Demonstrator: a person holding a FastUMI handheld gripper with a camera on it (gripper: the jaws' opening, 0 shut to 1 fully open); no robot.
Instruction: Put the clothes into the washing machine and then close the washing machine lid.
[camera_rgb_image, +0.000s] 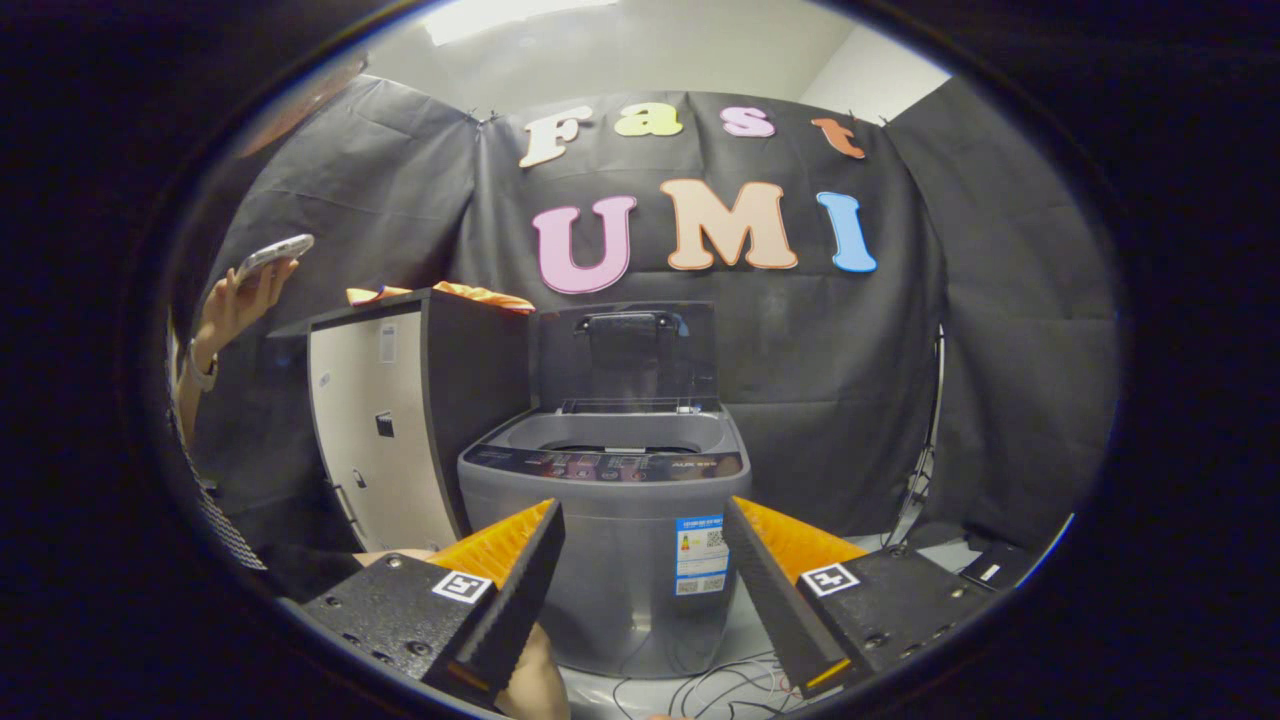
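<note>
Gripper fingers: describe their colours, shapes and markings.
The gripper has two wedge-shaped fingers with black ribbed inner pads and orange ridged backs. Each sits on a black plate with screws, bearing a small square black-and-white marker. The fingers stand apart, empty.

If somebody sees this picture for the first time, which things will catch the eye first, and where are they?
First comes the grey washing machine, standing just beyond the open gripper, whose fingers hold nothing; its lid stands raised at the back. Beside the machine is a dark cabinet with an orange cloth lying on top. Further to that side, a person's hand holds up a phone.
</note>
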